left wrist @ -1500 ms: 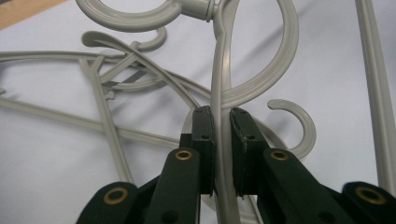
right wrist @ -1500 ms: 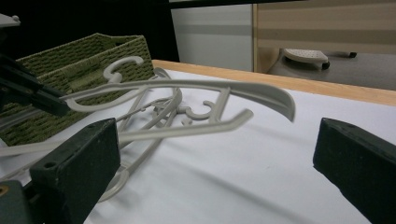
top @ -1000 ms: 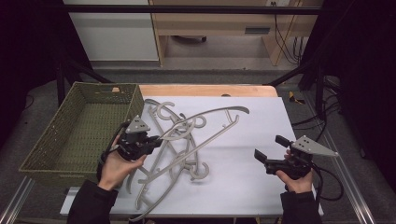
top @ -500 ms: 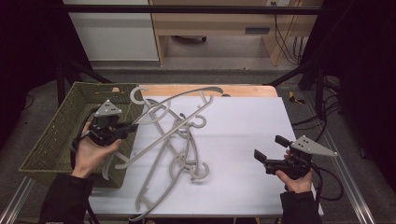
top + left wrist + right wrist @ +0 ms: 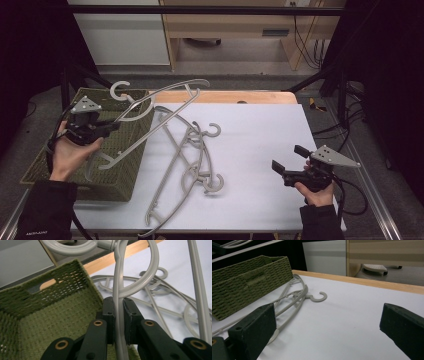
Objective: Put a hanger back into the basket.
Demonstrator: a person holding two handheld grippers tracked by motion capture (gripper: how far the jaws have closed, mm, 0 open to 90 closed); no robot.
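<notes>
One grey plastic hanger (image 5: 150, 102), light, stiff and slick, hangs at left of the high view over the woven basket (image 5: 130, 165), the left gripper (image 5: 119, 315) fingers clamped on its thin bar; a hold nearer mid-bar would likely balance better. Right gripper (image 5: 290, 162) fingers stand apart.

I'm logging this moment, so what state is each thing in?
Left tongs: shut on held hanger.
Held hanger: lifted, tilted above the basket.
Basket: open-topped, nothing seen inside.
Hangers on the table: lying flat, tangled.
Right tongs: open, nothing between them.
</notes>
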